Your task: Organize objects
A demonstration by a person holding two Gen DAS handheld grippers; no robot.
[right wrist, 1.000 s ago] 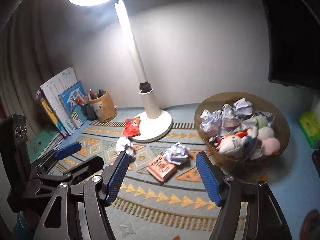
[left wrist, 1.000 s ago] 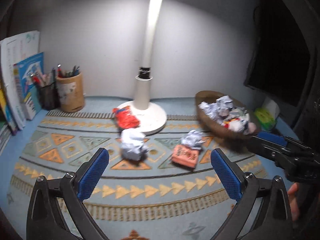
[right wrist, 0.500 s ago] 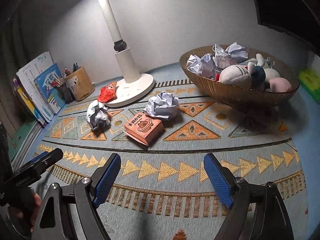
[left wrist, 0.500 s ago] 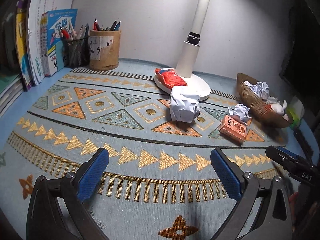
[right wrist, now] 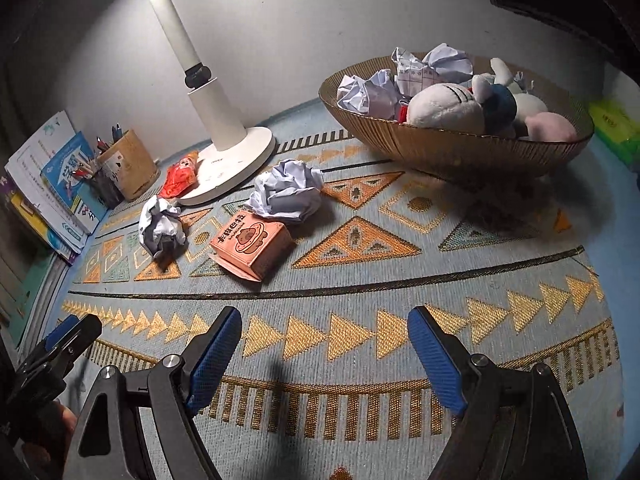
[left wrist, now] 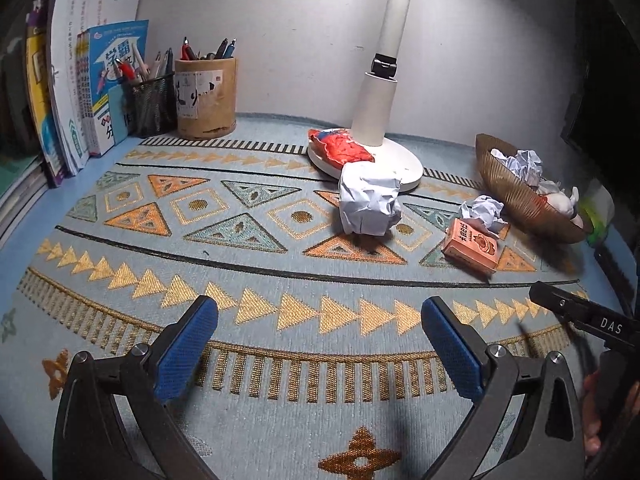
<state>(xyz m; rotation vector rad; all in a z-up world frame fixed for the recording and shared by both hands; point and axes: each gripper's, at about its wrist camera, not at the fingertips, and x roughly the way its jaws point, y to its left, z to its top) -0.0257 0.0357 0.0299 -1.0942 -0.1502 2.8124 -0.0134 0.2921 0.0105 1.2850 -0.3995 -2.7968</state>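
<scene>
Both the left gripper point(left wrist: 318, 344) and right gripper point(right wrist: 324, 354) hover wide apart over the patterned mat point(right wrist: 400, 280) on the surface; paper balls point(right wrist: 286, 194) and a pink carton point(right wrist: 250, 244) lie near the lamp base point(right wrist: 236, 160), beside the wicker bowl point(right wrist: 448, 152).

I'm at a home study table: workbooks point(left wrist: 100, 92) and pen cups point(left wrist: 206, 98) stand at its far left corner, a lamp point(left wrist: 376, 120) at the back edge, a patterned mat point(left wrist: 248, 264) covering it.
</scene>
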